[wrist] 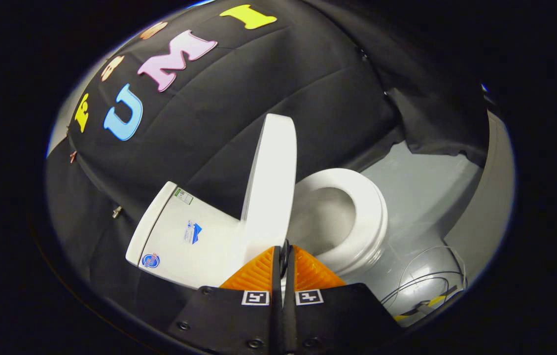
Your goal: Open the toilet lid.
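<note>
The white toilet lid (271, 187) stands raised, nearly upright, between the tank (185, 236) and the bowl. The seat ring (369, 212) lies down around the open bowl (328, 217), beyond my fingers and to their right. My gripper (283, 249) is shut, its fingers pressed together with only a thin slit between them and nothing held. The fingertips sit just below the lid's near bottom edge; whether they touch it I cannot tell.
The black cloth wall hangs close behind the tank and lid. A grey floor (416, 197) spreads to the right of the bowl, and thin cables (431, 281) with a yellow-and-black piece lie on it near my fingers.
</note>
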